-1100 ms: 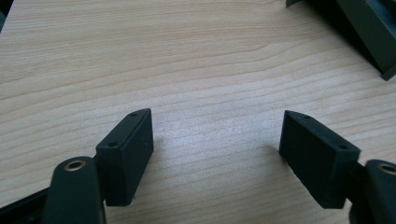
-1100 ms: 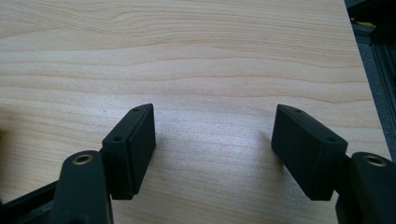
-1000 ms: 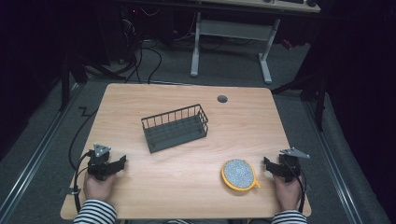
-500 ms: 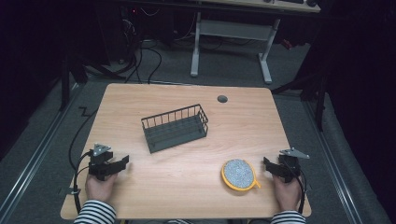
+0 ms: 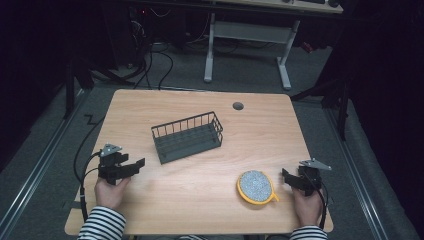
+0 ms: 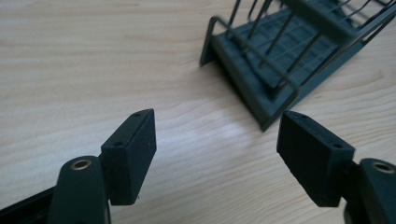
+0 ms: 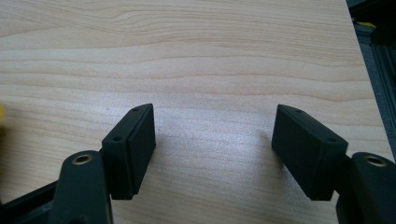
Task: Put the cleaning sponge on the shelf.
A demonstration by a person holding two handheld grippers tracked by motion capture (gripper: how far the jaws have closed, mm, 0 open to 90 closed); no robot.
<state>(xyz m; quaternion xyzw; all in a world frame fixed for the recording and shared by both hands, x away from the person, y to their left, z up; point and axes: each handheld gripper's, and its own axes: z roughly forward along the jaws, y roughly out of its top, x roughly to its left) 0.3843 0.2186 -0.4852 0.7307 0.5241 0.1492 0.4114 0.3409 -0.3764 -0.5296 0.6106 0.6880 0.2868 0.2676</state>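
A dark wire basket (image 5: 187, 136) stands empty near the middle of the wooden table (image 5: 200, 210). Its near corner rises just ahead of the jaws in the left gripper view (image 6: 289, 51). A round yellow pad with a speckled grey top (image 5: 255, 186) lies at the front right. My left gripper (image 5: 136, 166) is held over the front left of the table and points toward the basket, open with nothing between its jaws (image 6: 215, 121). My right gripper (image 5: 286, 178) rests at the front right edge, just right of the pad, open and empty (image 7: 212, 112).
A round cable hole (image 5: 238, 106) sits near the table's far edge. Bare wood lies between the basket and both grippers. The table's right edge (image 7: 359, 60) runs close beside the right gripper. A white desk frame (image 5: 210, 50) and floor cables lie beyond the table.
My left gripper has lifted a little and edged toward the basket. The right gripper, the basket and the pad have stayed put.
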